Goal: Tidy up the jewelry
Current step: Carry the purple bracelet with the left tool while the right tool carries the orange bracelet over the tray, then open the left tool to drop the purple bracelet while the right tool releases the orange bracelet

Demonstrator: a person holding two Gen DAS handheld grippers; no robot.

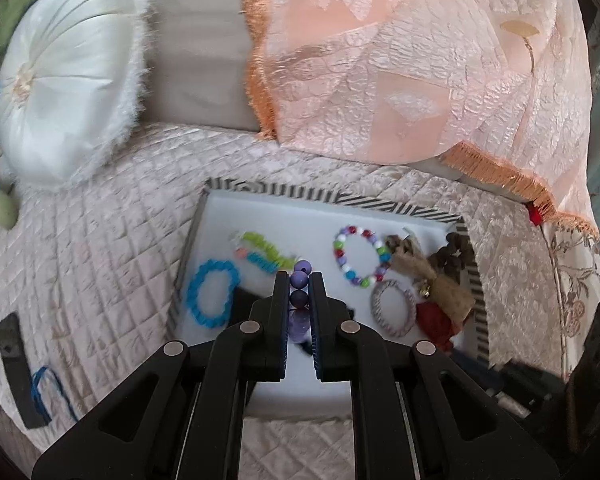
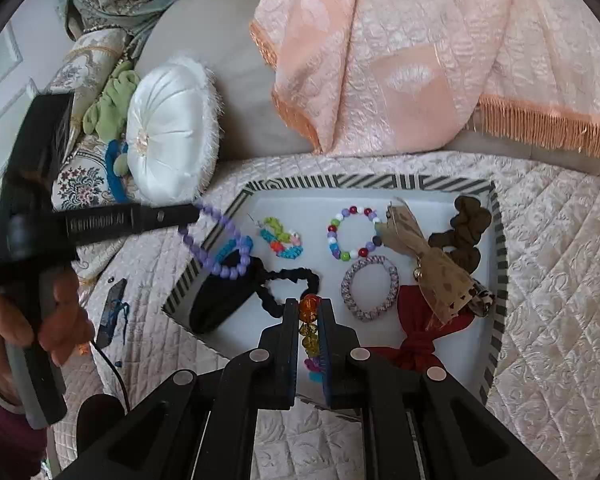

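Purple beads sit pinched between the jaws of the left gripper, which is clenched on a purple bead bracelet whose loop hangs over the left rim of a striped-edged tray. The right gripper is likewise clenched, grasping a string of amber and multicoloured beads above the tray's near edge. Inside the white tray lie a blue bracelet, a green-and-blue beaded piece, a multicoloured bead bracelet, a braided grey bangle, a black scrunchie, a brown scrunchie, a tan bow and a red cloth bow. The tray rests on a quilted cream bed cover, near a round white cushion and a peach fringed throw. A person's hand grips the left tool's handle.
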